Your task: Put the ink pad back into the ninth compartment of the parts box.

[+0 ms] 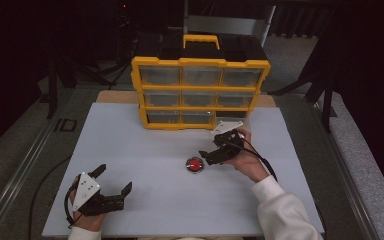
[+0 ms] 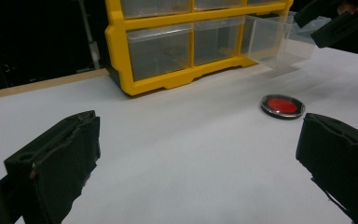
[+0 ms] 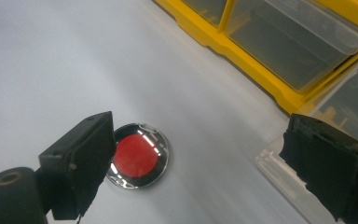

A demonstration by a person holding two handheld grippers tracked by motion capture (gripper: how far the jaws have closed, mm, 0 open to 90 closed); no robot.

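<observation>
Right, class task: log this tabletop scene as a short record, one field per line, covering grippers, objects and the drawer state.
surface: white board
organiser: yellow drawer cabinet, clear drawers, at the far edge
drawer state: bottom-right drawer pulled out, looks empty
small item: round red disc with metal rim, lying flat
right gripper: open, beside the disc, apart from it
left gripper: open, near the front edge, holding nothing

White board lying on wooden table, covering most of it. Grey carpet floor showing at both sides. Metal rail running along left edge. Room behind staying dark, dim light falling.
</observation>
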